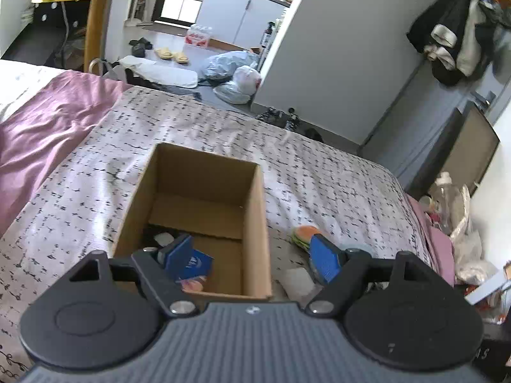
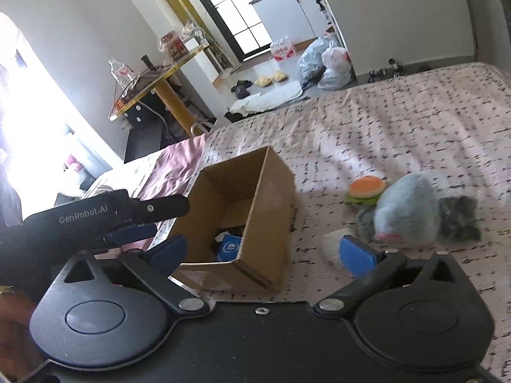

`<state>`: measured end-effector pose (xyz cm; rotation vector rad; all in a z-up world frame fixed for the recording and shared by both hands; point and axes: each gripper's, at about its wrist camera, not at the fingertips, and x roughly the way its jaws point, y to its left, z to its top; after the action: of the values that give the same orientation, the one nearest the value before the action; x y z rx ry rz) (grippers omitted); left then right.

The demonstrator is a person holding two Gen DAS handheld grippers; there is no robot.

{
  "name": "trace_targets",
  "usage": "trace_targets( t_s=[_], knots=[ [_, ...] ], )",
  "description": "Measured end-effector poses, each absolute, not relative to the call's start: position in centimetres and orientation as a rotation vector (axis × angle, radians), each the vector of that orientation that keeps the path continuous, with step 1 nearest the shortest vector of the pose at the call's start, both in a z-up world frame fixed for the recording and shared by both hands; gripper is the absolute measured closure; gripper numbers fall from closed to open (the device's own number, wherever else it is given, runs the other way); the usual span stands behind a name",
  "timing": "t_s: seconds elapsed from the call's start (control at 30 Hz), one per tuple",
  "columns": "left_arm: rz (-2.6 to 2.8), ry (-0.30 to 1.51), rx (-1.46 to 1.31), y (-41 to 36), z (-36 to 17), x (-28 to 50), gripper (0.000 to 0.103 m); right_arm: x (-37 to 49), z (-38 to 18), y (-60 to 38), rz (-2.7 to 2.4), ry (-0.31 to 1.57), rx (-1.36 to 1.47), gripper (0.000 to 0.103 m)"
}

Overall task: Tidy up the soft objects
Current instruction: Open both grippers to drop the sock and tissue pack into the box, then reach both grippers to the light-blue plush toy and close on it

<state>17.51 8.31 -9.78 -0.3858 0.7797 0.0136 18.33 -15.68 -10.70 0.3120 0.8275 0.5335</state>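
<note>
An open cardboard box [image 1: 255,223] [image 2: 271,198] stands on the patterned bed cover. Inside it lie a blue packet [image 1: 198,265] [image 2: 230,247] and some dark items. Right of the box lie a plush burger [image 2: 365,188] [image 1: 305,233], a grey-blue plush toy [image 2: 405,210], a dark fuzzy item [image 2: 460,214] and a small white object [image 2: 333,242] [image 1: 297,279]. My left gripper [image 1: 252,255] is open and empty over the box's near edge; it also shows in the right wrist view [image 2: 153,217], left of the box. My right gripper [image 2: 262,252] is open and empty, near the box's front.
A purple blanket [image 1: 48,121] lies on the bed's left side. Beyond the bed's far edge are plastic bags [image 1: 236,76], slippers and a yellow-legged table [image 1: 95,16]. Bags and a dark cabinet [image 1: 463,153] stand off the bed's right side.
</note>
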Motion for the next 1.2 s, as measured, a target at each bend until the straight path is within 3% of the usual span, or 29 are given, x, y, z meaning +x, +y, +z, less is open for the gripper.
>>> trace_targets(
  t_s=[1.03, 1.13, 1.2],
  knots=[
    [0.009, 0.821, -0.236, 0.2, -10.5, 20.3, 0.023, 18.0, -13.4, -28.5, 0.348, 0.82, 0.353, 0.0],
    [-0.014, 0.814, -0.208, -0.2, -10.0, 21.1, 0.023, 18.7, -14.3, -29.2, 0.338, 0.829, 0.401, 0.009],
    [-0.048, 0.815, -0.182, -0.7, -9.9, 21.8, 0.023, 19.1, -14.9, -29.6, 0.328, 0.839, 0.44, 0.02]
  ],
)
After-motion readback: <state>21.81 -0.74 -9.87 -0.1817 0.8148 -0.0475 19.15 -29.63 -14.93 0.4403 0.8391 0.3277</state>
